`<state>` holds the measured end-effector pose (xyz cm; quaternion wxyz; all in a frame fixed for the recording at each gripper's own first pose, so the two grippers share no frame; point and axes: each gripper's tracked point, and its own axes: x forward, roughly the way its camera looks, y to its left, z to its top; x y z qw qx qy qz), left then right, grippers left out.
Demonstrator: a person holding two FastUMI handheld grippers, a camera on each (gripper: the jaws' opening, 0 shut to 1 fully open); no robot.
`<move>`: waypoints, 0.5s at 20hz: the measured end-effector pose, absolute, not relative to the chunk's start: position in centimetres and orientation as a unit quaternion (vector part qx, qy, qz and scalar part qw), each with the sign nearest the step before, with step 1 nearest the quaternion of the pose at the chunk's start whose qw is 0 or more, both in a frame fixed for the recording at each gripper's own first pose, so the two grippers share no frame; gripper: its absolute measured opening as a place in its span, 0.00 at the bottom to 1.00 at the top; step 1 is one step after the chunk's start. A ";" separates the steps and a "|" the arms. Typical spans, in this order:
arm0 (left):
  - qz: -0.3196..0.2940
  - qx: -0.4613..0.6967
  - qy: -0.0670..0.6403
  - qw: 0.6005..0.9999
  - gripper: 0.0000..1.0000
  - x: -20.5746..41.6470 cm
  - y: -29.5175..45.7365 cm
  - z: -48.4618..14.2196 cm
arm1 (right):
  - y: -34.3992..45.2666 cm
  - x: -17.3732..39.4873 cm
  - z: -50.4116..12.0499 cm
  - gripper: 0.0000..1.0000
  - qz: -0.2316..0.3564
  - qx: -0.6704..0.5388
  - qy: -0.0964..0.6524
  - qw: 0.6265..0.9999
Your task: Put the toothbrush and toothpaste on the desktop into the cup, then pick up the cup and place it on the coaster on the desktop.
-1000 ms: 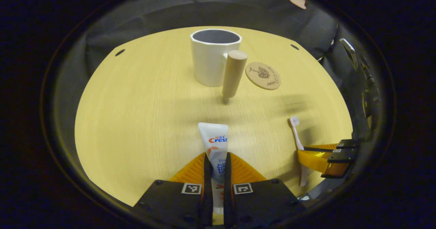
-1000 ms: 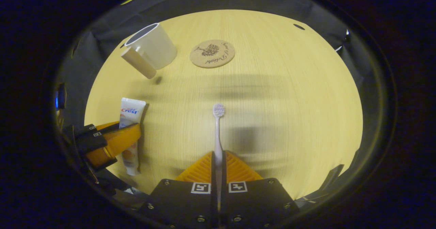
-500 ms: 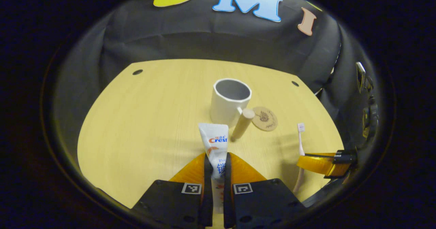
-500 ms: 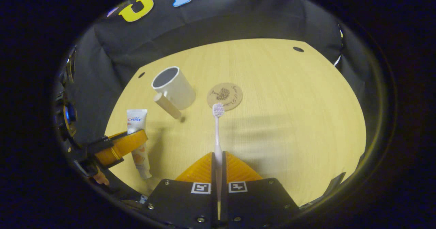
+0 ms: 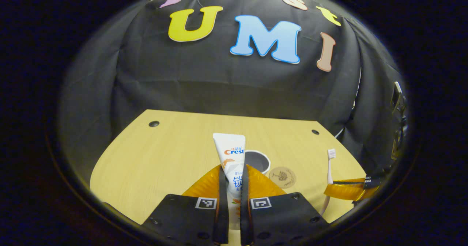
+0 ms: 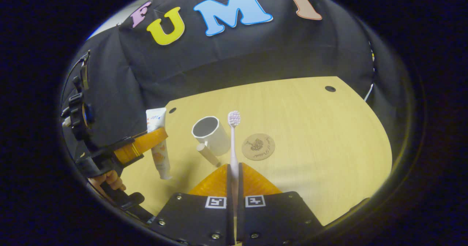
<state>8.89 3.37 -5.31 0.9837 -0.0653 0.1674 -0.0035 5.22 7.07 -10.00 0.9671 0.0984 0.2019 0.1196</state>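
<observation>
While both are raised above the surface (image 6: 329,136), the toothpaste (image 5: 230,154) is clamped by the left tool (image 5: 232,180) and the toothbrush (image 6: 233,140) by the right tool (image 6: 233,176); the cup (image 6: 212,135) is seen beside the coaster (image 6: 258,147).

Pale wood-grain desktop (image 6: 310,129) showing matt, cork-looking coaster (image 6: 258,147) w/ dark print, smooth white cup (image 6: 211,134) w/ wooden handle, glossy plastic toothpaste (image 5: 229,154) tube
</observation>
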 end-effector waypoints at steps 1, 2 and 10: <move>-0.006 -0.067 0.145 0.987 0.19 9.6 3.5 -3.9 | 7.2 5.1 -9.7 0.05 0.122 0.098 0.196 0.968; -0.008 -0.070 0.113 0.991 0.19 10.5 3.7 -2.1 | 7.2 5.0 -9.4 0.05 0.120 0.098 0.192 0.969; -0.047 -0.089 0.003 0.995 0.18 17.9 1.7 3.3 | 5.5 4.7 -8.8 0.04 0.079 0.109 0.190 0.972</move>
